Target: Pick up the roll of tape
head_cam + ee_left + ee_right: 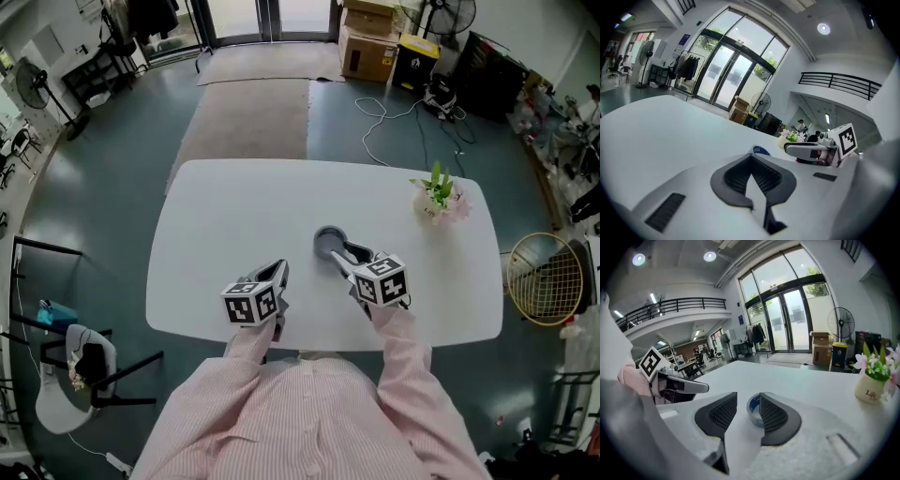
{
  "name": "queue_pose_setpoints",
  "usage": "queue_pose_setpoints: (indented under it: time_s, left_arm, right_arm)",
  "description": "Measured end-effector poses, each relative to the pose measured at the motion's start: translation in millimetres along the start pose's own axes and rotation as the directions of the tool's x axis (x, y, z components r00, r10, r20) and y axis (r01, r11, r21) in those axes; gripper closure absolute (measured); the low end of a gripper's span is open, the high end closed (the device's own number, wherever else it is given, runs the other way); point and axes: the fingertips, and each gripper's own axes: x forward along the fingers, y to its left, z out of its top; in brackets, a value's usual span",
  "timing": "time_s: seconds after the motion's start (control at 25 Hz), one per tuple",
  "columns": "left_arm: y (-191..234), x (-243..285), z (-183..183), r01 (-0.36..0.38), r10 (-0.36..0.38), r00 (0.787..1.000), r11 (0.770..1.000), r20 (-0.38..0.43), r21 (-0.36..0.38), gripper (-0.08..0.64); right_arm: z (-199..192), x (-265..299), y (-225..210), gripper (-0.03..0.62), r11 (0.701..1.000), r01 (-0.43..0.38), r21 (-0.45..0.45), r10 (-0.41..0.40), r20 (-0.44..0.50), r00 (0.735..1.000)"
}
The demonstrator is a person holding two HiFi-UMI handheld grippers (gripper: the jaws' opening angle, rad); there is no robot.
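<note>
Two tools: right tool (748, 398) jaws apart, roll of tape (753, 414) between, unclamped; closing comes next. Left tool (751, 161) jaws together, idle.

I see open table (234, 216) all around the tape roll (328, 242) (only the flower pot (439, 199) stands well right).

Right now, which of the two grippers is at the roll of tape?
The right gripper: its jaws stand apart with the roll of tape showing between them. The left gripper is shut, off to the tape's side.
</note>
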Motion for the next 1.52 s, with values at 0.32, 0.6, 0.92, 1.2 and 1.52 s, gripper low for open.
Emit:
queue_pose_setpoints:
  time_s: [0.32,0.6,0.92,1.2,1.52]
  left_arm:
    - [17,22,-13,-0.019,0.014,0.997,0.998,-0.08,-0.053,0.56]
    - [24,36,-25,-0.022,0.007,0.988,0.995,-0.156,-0.095,0.56]
    - [30,44,-32,-0.02,-0.005,0.98,0.992,-0.199,-0.125,0.56]
    - [36,44,-33,-0.021,-0.008,0.979,0.989,-0.201,-0.143,0.56]
    - [34,45,-30,-0.017,-0.01,0.981,0.99,-0.194,-0.14,0.56]
  right_arm:
    - [-17,41,-1,0.451,0.99,-0.092,-0.107,0.067,-0.216,0.974]
    - [-38,63,0,0.451,0.972,-0.158,-0.176,0.074,-0.409,0.91]
    - [-63,81,-6,0.466,0.945,-0.201,-0.257,0.014,-0.584,0.811]
    - [-66,92,3,0.529,0.896,-0.278,-0.346,-0.007,-0.638,0.77]
    - [-63,91,5,0.541,0.875,-0.3,-0.381,-0.015,-0.64,0.768]
